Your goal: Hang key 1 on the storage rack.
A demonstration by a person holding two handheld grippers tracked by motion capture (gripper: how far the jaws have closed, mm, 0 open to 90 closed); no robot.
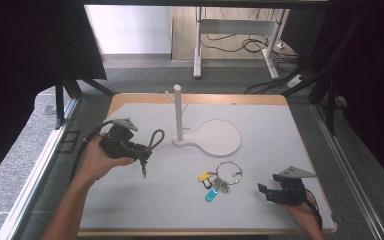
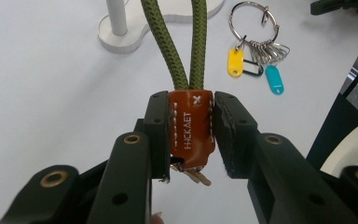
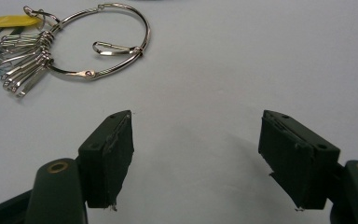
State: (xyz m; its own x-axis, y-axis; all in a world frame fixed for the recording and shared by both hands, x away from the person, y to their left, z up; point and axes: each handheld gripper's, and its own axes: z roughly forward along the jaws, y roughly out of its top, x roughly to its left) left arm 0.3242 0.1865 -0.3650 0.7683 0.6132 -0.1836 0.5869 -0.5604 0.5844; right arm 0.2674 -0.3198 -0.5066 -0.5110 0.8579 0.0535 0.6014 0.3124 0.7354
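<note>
Nearest the camera in the high view, two forearms come in from the bottom edge, each hand carrying a claw. Low at the right, the right claw (image 1: 266, 192) rests just above the grey counter (image 1: 280, 135) with its jaws spread wide and nothing between them; the right gripper view shows bare counter in the gap, so it seems to be parked while the other hand works. Just beyond it lies a large key ring (image 1: 228, 172) with a bunch of small metal rings, a yellow tag (image 1: 203, 177) and a blue tag (image 1: 210, 195), all flat on the counter and apart from both claws.

Further left and a little deeper, the left claw (image 1: 141, 151) is clamped on a brown leather tab (image 2: 192, 128), the pads pressing its two stitched sides. From the tab an olive rope loop (image 2: 182, 42) stands free ahead of the jaws, while a key (image 1: 143, 171) hangs below. Gripping the tab rather than the rope likely keeps the loop open and pointed forward, which suits slipping it over something.

Beyond the loop stands a white stand (image 1: 215, 137): a flat rounded base with an upright post (image 1: 178, 112) and thin pegs near its top. The loop is near the post but not touching it, so hanging looks not yet done.
</note>
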